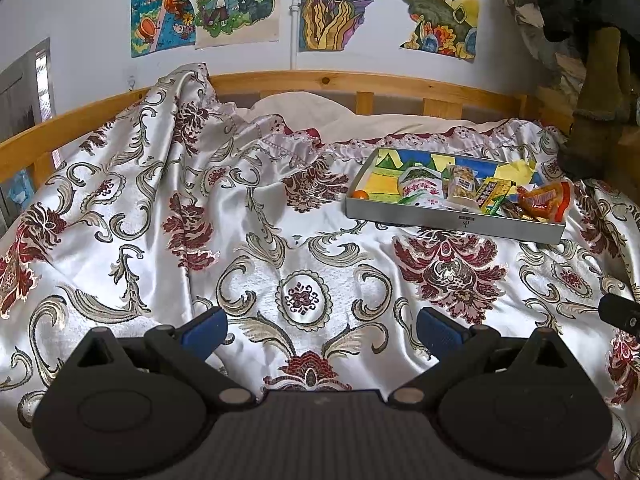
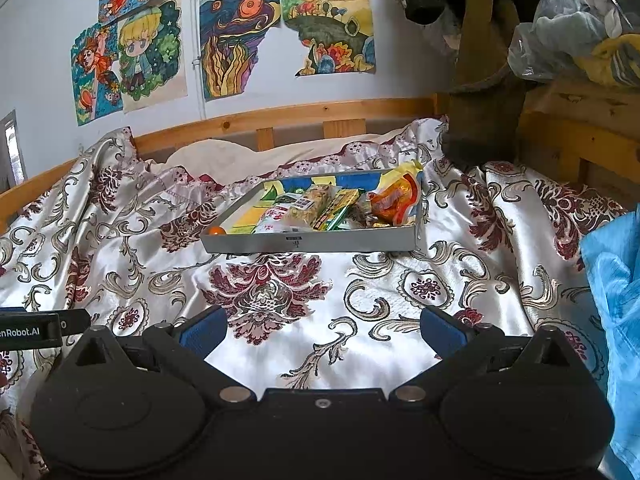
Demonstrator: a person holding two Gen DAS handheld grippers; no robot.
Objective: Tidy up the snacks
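A shallow grey tray (image 1: pixel 452 224) (image 2: pixel 312 242) lies on the patterned bedspread and holds several snacks: a small orange ball (image 1: pixel 361 195) (image 2: pixel 217 231) in its left corner, a white packet (image 1: pixel 422 190), a grain bar (image 1: pixel 460 184) (image 2: pixel 310 206), a green-yellow bar (image 1: pixel 494 196) (image 2: pixel 336 208) and an orange-red packet (image 1: pixel 546 200) (image 2: pixel 394 200) at its right end. My left gripper (image 1: pixel 322 326) is open and empty over the cloth, well short and left of the tray. My right gripper (image 2: pixel 323 326) is open and empty, in front of the tray.
A wooden bed rail (image 1: pixel 360 80) (image 2: pixel 300 114) runs behind the bedspread, with drawings on the wall above. Dark hanging clothes (image 2: pixel 484 80) and a bag sit at the right. Blue fabric (image 2: pixel 616 300) is at the right edge. The left gripper's body (image 2: pixel 40 330) shows at the left.
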